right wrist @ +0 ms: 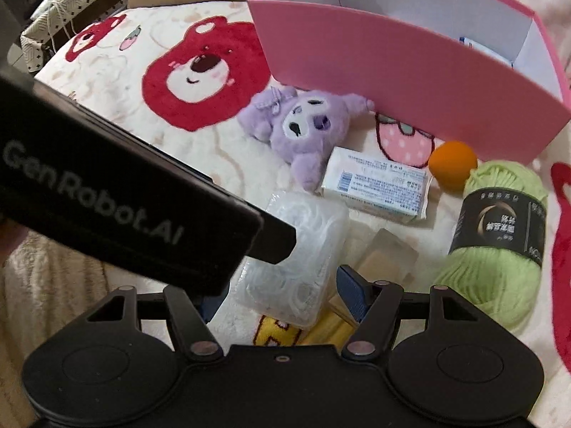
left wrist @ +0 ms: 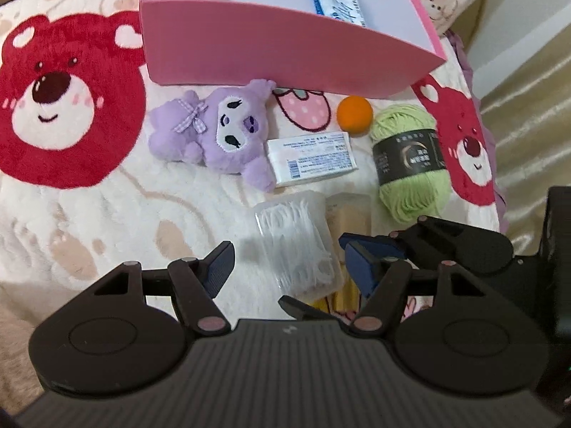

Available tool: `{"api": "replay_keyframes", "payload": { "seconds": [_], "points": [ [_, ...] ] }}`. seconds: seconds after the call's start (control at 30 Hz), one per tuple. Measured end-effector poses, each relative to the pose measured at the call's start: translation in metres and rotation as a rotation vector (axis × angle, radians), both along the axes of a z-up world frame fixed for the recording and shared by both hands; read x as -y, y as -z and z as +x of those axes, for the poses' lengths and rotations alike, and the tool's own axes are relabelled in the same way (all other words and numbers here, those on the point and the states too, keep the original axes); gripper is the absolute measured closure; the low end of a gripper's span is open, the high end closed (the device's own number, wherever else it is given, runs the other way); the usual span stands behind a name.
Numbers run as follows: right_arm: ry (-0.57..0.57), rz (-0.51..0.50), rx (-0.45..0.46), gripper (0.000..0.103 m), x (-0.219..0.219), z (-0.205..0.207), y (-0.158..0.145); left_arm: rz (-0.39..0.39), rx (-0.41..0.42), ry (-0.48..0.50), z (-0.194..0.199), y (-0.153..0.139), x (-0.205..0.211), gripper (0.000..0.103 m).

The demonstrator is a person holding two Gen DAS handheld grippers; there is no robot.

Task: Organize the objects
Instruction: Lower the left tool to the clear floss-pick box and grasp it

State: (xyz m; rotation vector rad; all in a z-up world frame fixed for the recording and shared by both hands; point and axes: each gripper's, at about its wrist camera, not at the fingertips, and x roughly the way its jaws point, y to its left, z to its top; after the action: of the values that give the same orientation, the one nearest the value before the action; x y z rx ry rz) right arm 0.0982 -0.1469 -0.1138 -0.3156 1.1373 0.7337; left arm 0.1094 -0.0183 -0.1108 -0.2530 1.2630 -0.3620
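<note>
We have both grippers pitched steeply down over the cream fleece blanket with red bear faces (left wrist: 71, 114). The left gripper (left wrist: 285, 267) has its blue-padded jaws apart, straddling the clear plastic box of white floss picks (left wrist: 298, 246); the pads stand clear of its sides, gripping nothing. From the left wrist view, the right gripper (left wrist: 360, 249) enters at 3 o'clock, its fingers (left wrist: 367, 267) over the translucent tan rectangular case (left wrist: 351, 210) just beside the floss box.

In the right wrist view the right gripper (right wrist: 282, 296) also has its jaws apart; the left gripper's black body crosses from 9 o'clock and hides its left finger. The floss box and tan case lie between and below the fingers; we cannot tell whether a pad touches.

At 12 o'clock sits the open pink cardboard box (left wrist: 271, 46) holding a blue-and-white packet (left wrist: 339, 3). Between box and grippers lie the purple plush toy (left wrist: 217, 132), white tissue pack (left wrist: 312, 158), orange ball (left wrist: 354, 112) and green yarn skein with a black label (left wrist: 410, 164).
</note>
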Motion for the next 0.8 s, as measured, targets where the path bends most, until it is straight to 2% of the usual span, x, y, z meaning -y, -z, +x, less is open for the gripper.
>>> {"api": "replay_keyframes", "payload": {
  "seconds": [0.07,0.17,0.27,0.3,0.37,0.47,0.57,0.63,0.67,0.73,0.8],
  "points": [
    [-0.002,0.006,0.005,0.032,-0.001,0.0,-0.001,-0.015,0.004,-0.019,0.001,0.007,-0.002,0.043],
    [0.007,0.007,0.011,0.032,-0.005,-0.001,0.004,-0.056,-0.01,-0.041,0.004,0.019,-0.005,0.054],
    [0.013,-0.075,0.031,0.034,-0.014,-0.004,0.014,-0.093,-0.02,-0.066,0.005,0.029,-0.009,0.066],
    [0.026,-0.081,0.003,0.034,-0.014,-0.002,0.018,-0.1,-0.022,-0.07,0.005,0.032,-0.009,0.069],
    [0.044,-0.093,0.013,0.034,-0.016,-0.004,0.021,-0.114,-0.032,-0.082,0.005,0.038,-0.01,0.072],
    [0.044,-0.097,0.038,0.034,-0.018,-0.009,0.021,-0.109,-0.029,-0.099,0.003,0.044,-0.01,0.073],
    [0.068,-0.057,0.029,0.035,-0.011,-0.009,0.019,-0.107,-0.031,-0.099,0.002,0.045,-0.01,0.073],
    [0.09,-0.016,-0.005,0.035,-0.005,-0.005,0.018,-0.106,-0.035,-0.11,0.001,0.047,-0.011,0.071],
    [0.098,0.0,-0.024,0.035,-0.002,-0.003,0.018,-0.1,-0.032,-0.124,0.001,0.048,-0.011,0.065],
    [0.102,0.03,-0.062,0.032,-0.002,-0.001,0.019,-0.062,-0.012,-0.142,-0.001,0.049,-0.009,0.059],
    [0.102,0.03,-0.065,0.029,-0.005,-0.003,0.019,-0.065,0.003,-0.144,-0.003,0.05,-0.009,0.059]
  ]
}}
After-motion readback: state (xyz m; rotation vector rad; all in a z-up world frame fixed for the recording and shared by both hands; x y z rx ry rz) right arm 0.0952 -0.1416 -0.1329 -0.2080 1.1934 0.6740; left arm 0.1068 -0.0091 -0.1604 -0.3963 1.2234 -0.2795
